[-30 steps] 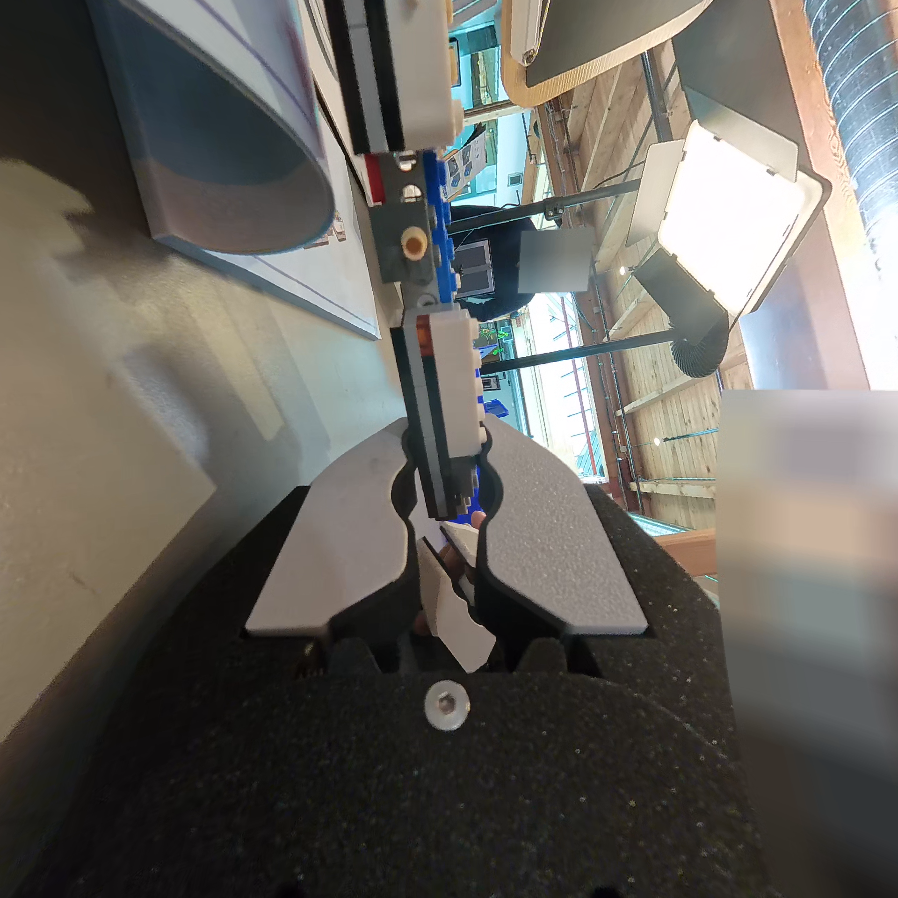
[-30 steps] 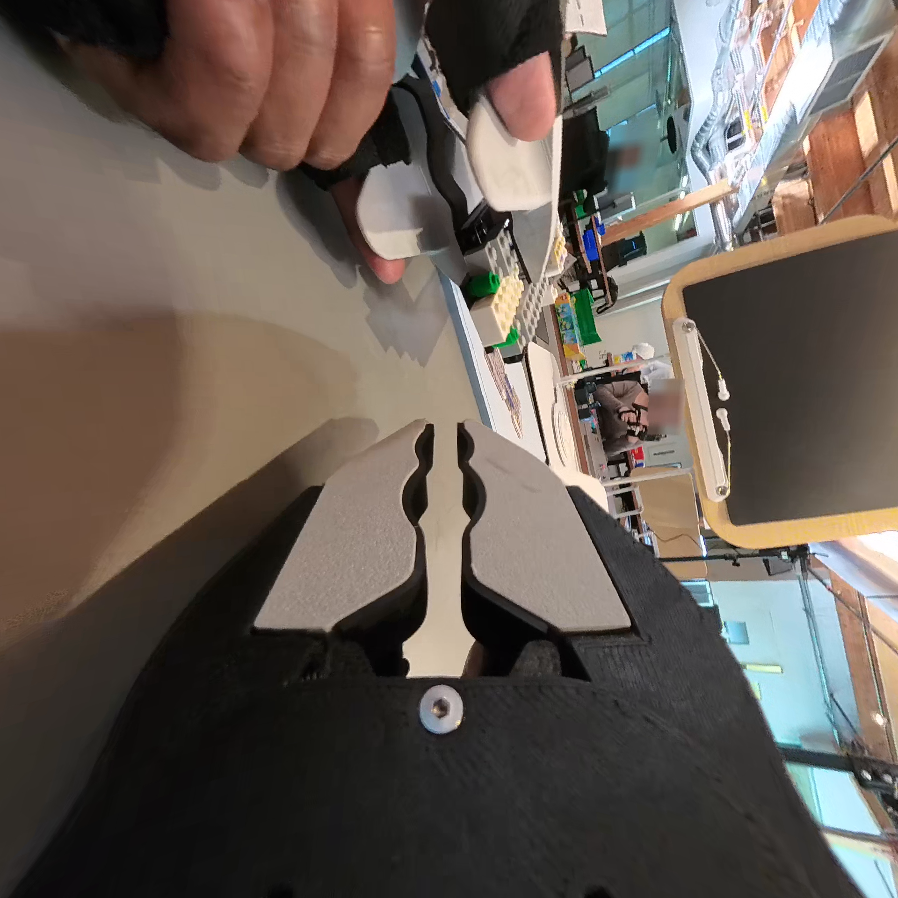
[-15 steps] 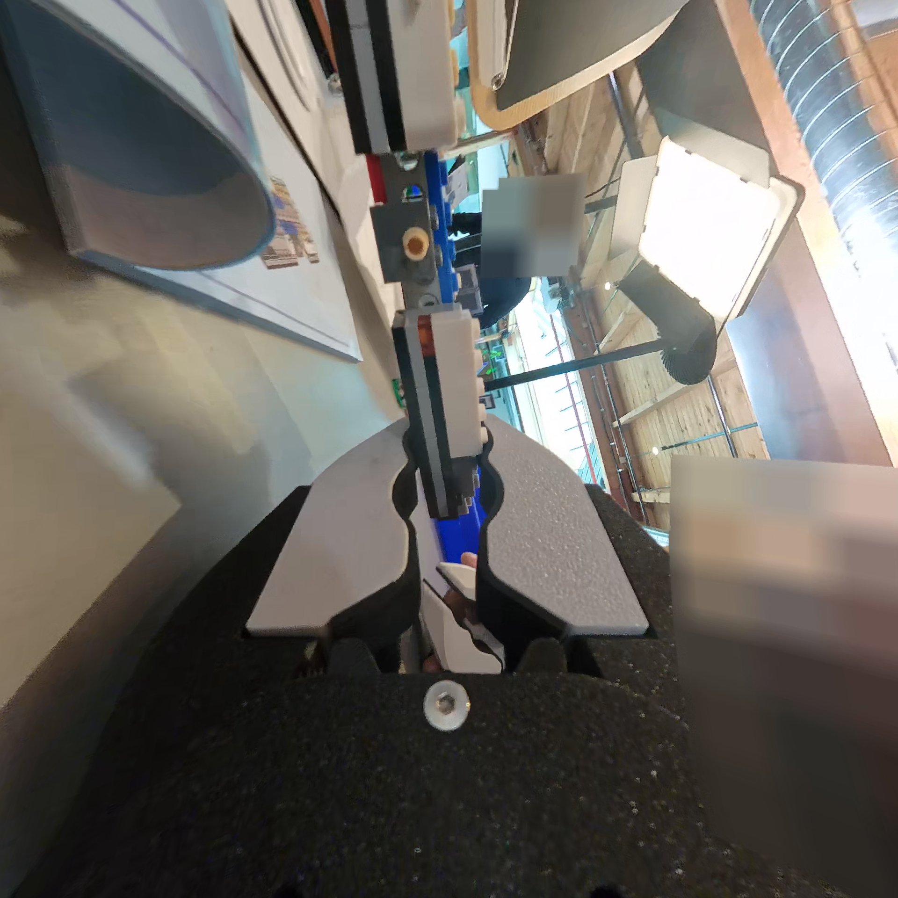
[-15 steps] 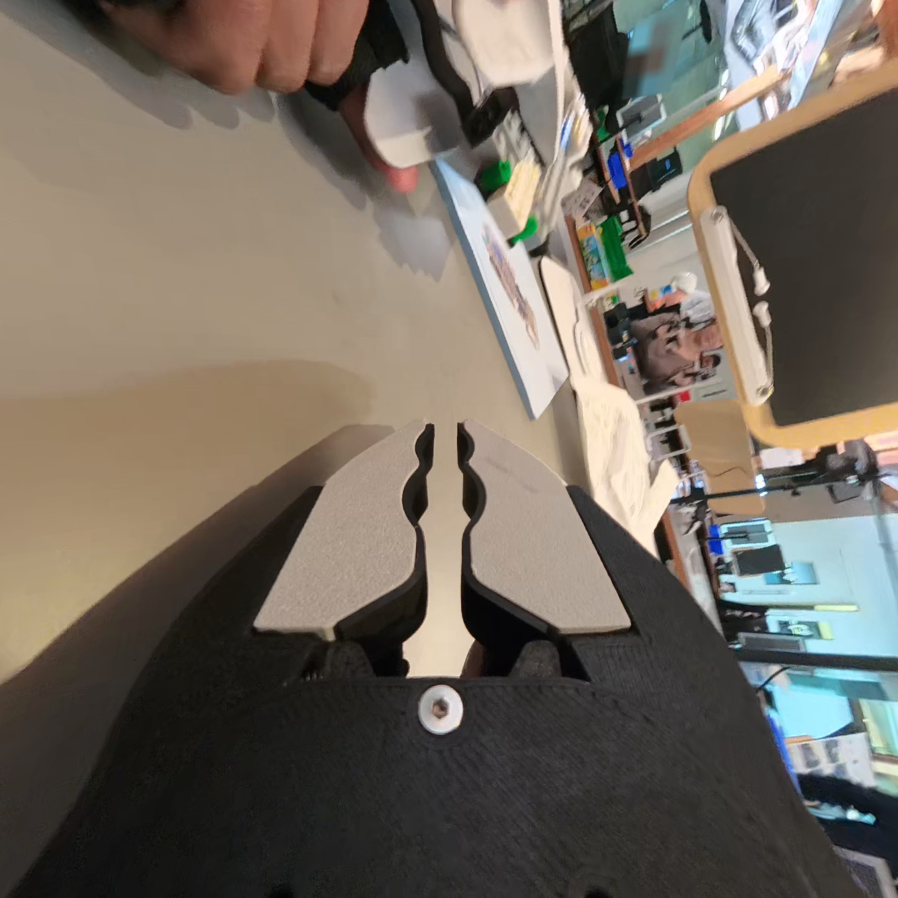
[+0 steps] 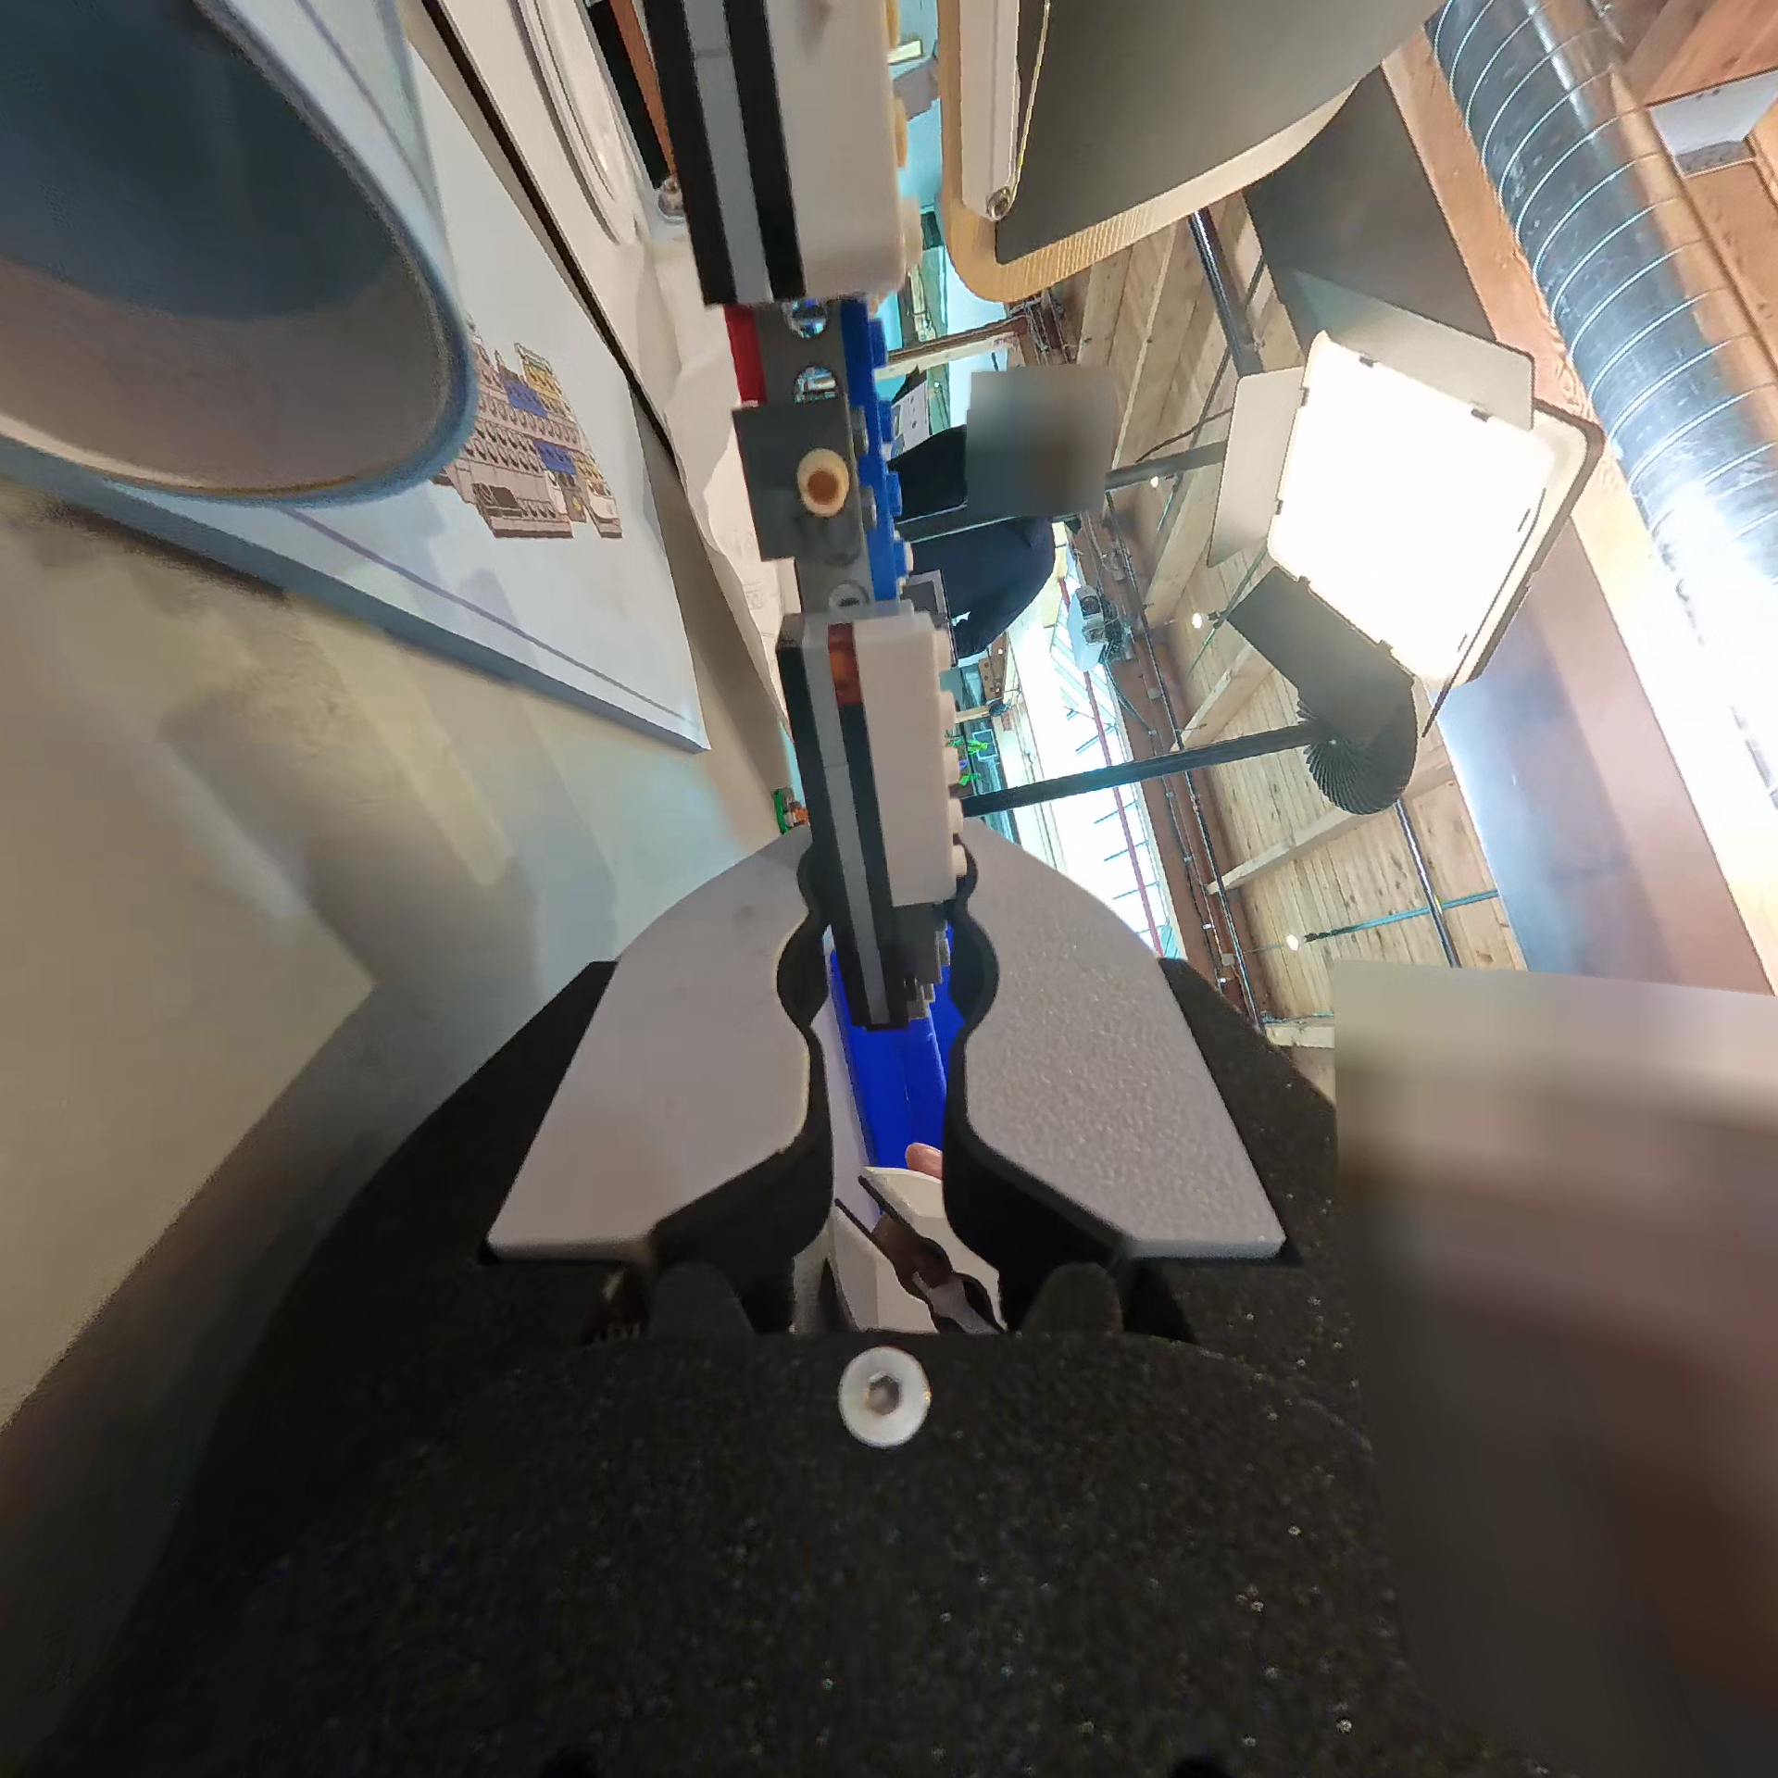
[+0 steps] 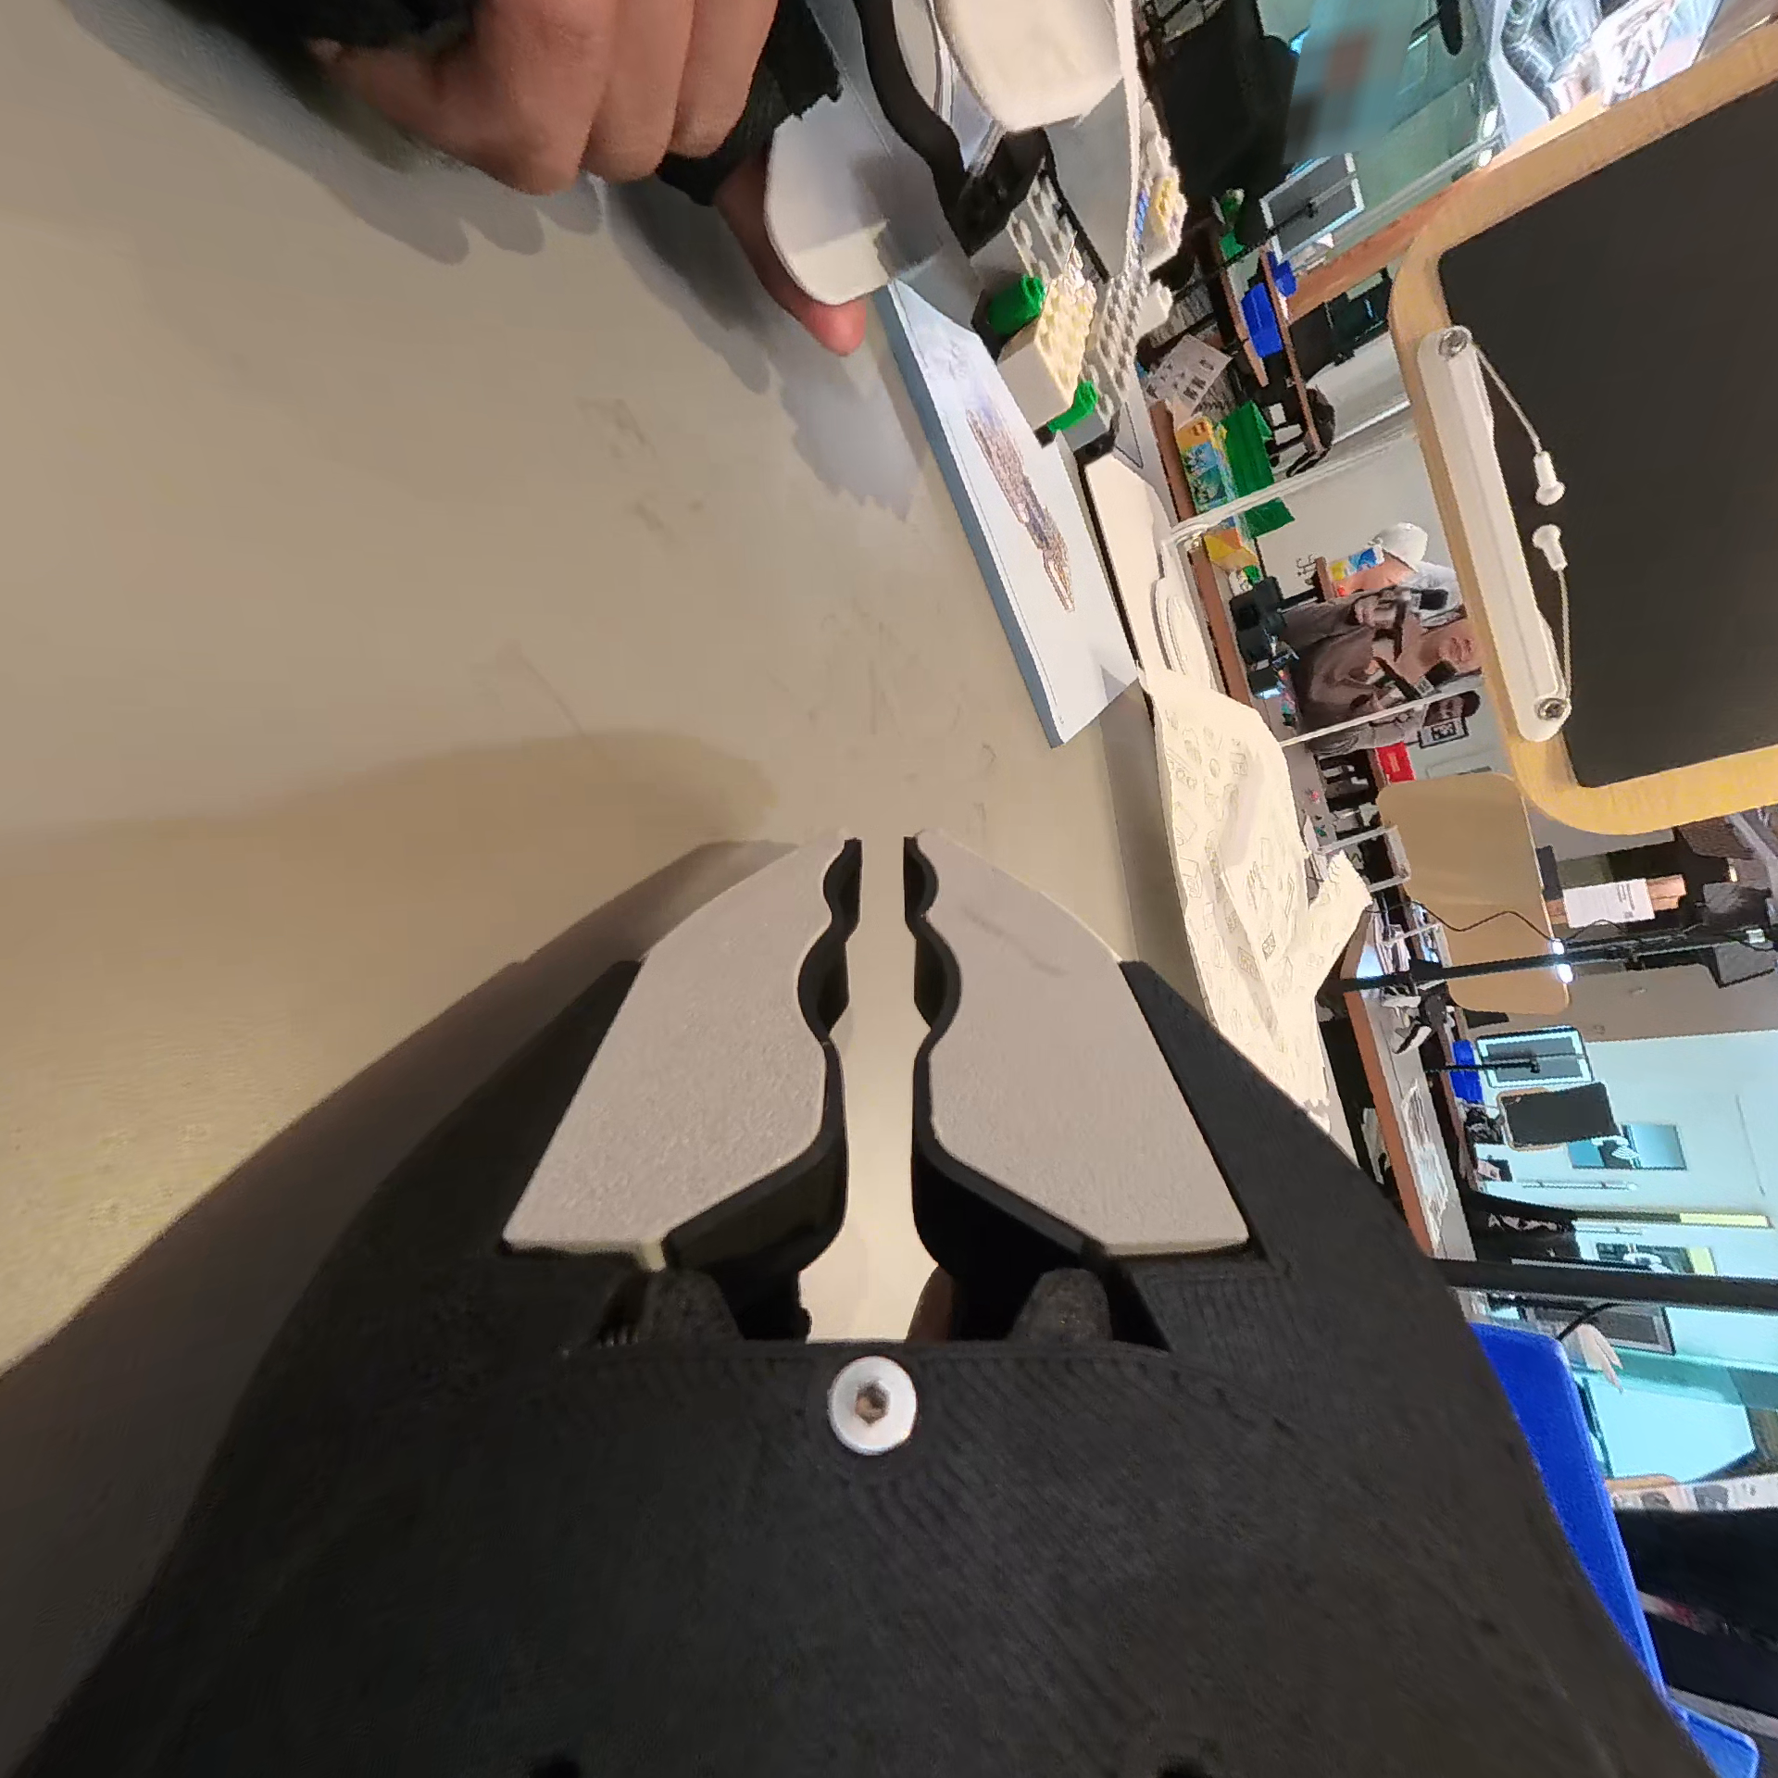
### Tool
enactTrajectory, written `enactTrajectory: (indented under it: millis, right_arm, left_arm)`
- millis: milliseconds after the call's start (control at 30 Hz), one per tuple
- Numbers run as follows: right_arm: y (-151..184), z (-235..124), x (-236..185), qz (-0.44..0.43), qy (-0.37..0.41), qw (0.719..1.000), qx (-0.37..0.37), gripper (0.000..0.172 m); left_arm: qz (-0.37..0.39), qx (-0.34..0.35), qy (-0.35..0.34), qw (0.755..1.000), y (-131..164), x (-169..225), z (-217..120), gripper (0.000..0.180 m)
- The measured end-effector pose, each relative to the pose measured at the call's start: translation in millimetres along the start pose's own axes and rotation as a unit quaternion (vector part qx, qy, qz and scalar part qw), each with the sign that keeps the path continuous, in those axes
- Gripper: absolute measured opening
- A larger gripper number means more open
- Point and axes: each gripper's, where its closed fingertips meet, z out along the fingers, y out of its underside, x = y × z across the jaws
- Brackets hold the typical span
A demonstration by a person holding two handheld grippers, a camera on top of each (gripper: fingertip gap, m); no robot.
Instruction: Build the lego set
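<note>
Brick model [image 5: 871,770], part built in grey, black, white and blue, is clamped between the left gripper [image 5: 880,895] fingers, reaching far over a booklet [image 5: 539,539] at left. Right view: right gripper [image 6: 880,851] is slightly parted, holding nothing, over bare table [image 6: 385,577]; the model [image 6: 1049,327] sits far off, in the other gripper.
</note>
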Motion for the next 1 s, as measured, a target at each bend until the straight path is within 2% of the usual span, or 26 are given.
enactTrajectory:
  millis: [133, 267, 367, 467, 567, 667, 733, 800, 900, 1000]
  right_arm:
    - [-1, 0, 0, 0.006, -0.007, 1.000, 0.002, 0.009]
    - [-13, -7, 0, 0.058, -0.068, 0.996, -0.003, 0.014]
    - [-16, -18, 16, 0.004, -0.096, 0.993, -0.061, 0.016]
    - [-13, -32, 56, -0.031, -0.100, 0.989, -0.104, 0.016]
    - [21, -48, 114, -0.047, -0.118, 0.981, -0.146, 0.018]
    - [93, -71, 140, -0.081, -0.223, 0.956, -0.171, 0.021]
    - [145, -99, 126, -0.101, -0.341, 0.921, -0.159, 0.022]
    - [180, -125, 107, -0.088, -0.432, 0.886, -0.141, 0.022]
    - [194, -135, 89, -0.034, -0.486, 0.865, -0.120, 0.021]
    - [206, -139, 77, -0.023, -0.515, 0.844, -0.149, 0.025]
  left_arm:
    - [-0.007, 0.000, 0.006, 1.000, -1, 0, -1, 0.021]
    - [-0.006, -0.007, 0.011, 1.000, 1, 2, -1, 0.021]
    - [-0.003, -0.010, 0.011, 1.000, 2, 2, 0, 0.021]
    - [0.001, -0.013, 0.013, 1.000, 3, 3, -1, 0.021]
    - [0.001, -0.015, 0.017, 1.000, 4, 5, -1, 0.021]
    - [0.003, -0.018, 0.019, 1.000, 5, 5, -2, 0.021]
    - [0.005, -0.020, 0.020, 1.000, 6, 6, -2, 0.021]
    - [0.006, -0.022, 0.020, 1.000, 6, 6, -1, 0.021]
    - [0.012, -0.025, 0.015, 0.999, 6, 5, 2, 0.021]
    - [0.015, -0.026, 0.014, 0.999, 6, 5, 2, 0.021]
